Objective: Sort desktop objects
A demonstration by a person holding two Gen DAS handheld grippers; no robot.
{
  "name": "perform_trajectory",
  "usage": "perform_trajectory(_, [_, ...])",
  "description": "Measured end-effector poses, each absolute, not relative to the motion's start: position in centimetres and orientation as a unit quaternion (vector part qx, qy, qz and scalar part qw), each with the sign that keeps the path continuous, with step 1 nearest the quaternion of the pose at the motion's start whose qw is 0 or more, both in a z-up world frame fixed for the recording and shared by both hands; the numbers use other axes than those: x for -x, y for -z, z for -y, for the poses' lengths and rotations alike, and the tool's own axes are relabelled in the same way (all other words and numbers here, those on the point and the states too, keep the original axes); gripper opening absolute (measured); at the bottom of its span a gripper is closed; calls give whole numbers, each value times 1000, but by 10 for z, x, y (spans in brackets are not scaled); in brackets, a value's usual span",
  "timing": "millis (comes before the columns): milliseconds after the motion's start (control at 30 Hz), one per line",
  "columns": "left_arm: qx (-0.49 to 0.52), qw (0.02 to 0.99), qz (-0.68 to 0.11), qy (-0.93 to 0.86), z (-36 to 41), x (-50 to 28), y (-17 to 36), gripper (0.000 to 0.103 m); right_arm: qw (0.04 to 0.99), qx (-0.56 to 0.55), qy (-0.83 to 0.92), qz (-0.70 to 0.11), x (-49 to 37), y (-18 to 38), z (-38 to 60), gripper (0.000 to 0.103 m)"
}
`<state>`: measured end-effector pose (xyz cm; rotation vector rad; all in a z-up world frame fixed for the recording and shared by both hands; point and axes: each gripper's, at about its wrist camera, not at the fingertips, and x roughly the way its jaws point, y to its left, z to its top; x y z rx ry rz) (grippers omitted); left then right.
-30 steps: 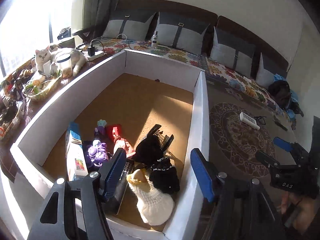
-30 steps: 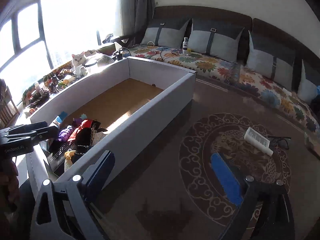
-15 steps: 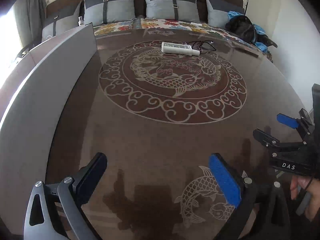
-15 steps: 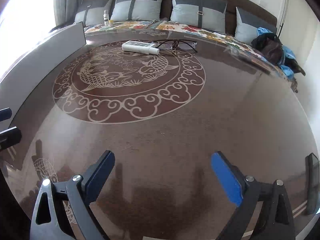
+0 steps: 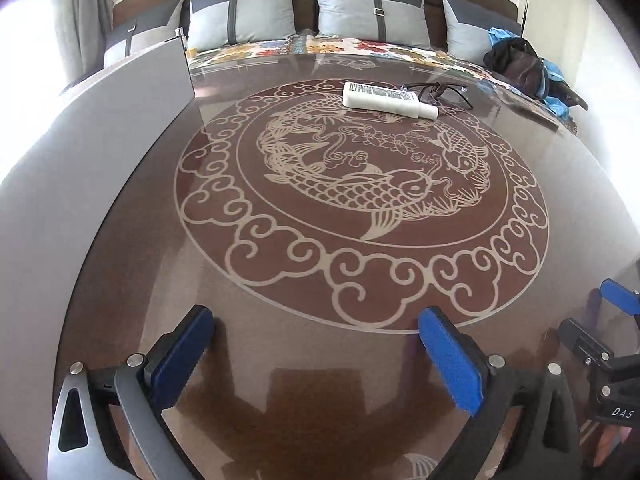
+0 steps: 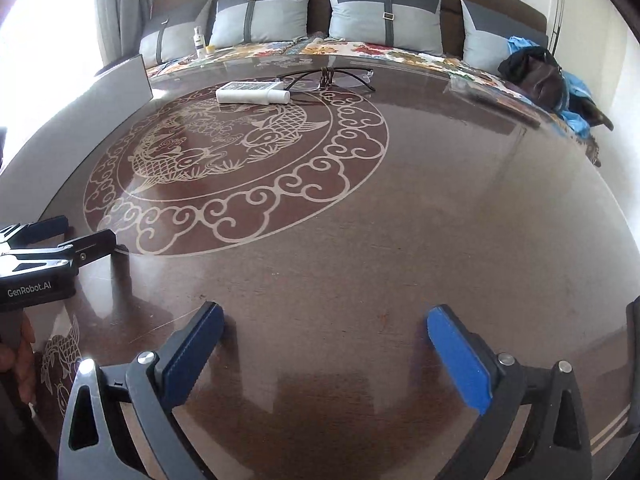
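A white flat bottle lies on its side at the far part of the dark patterned table, with black-rimmed glasses just behind it. In the right wrist view the bottle and glasses show far left of centre. My left gripper hangs open over bare tabletop with nothing between its blue pads. Beside it, my right gripper has jaws still opening, and nothing is between them either. Each gripper shows at the edge of the other's view: the right gripper and the left gripper.
A tall white box wall runs along the table's left side. Behind the table is a sofa with grey cushions, a small bottle and a black bag on it. A hand holds the left gripper's handle.
Both views swung away from the white box of toys and cloth items to the open tabletop and dropped closer to it. The left jaws spread wider.
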<state>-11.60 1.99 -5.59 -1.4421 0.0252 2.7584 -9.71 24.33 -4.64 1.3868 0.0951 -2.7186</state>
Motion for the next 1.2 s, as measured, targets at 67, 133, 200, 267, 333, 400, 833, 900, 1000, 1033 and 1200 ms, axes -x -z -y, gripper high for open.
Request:
perform_trajectory(67, [462, 17, -8, -887, -19, 114, 56, 103, 43, -453, 890, -32, 97, 47, -242, 103])
perform_trajectory(133, [460, 17, -8, -888, -19, 112, 56, 103, 42, -453, 890, -32, 97, 47, -242, 103])
perform_trajectory(200, [459, 16, -8, -888, -19, 111, 56, 103, 42, -454, 890, -31, 97, 47, -242, 103])
perform_trajectory(267, [459, 16, -8, -888, -20, 111, 57, 103, 42, -454, 890, -31, 97, 47, -242, 103])
perform_trajectory(333, [459, 16, -9, -888, -19, 111, 56, 103, 42, -454, 890, -31, 97, 47, -242, 103])
perform_trajectory(400, [459, 16, -9, -888, -19, 111, 56, 103, 42, -454, 890, -31, 97, 47, -242, 103])
perform_trajectory(833, [459, 16, -9, -888, -19, 111, 56, 103, 33, -458, 888, -26, 121, 47, -250, 103])
perform_trajectory(900, [459, 16, -8, -888, -19, 111, 56, 103, 24, -458, 888, -20, 130, 47, -254, 103])
perform_trajectory(1000, [459, 17, -9, -888, -19, 111, 56, 103, 21, -459, 888, -21, 132, 46, -252, 103])
perform_trajectory(1033, [459, 17, -8, -888, -19, 111, 56, 103, 21, -459, 888, -21, 132, 46, -252, 103])
perform_trajectory(1200, [459, 18, -8, -888, -19, 111, 57, 103, 21, -459, 888, -20, 132, 46, -253, 103])
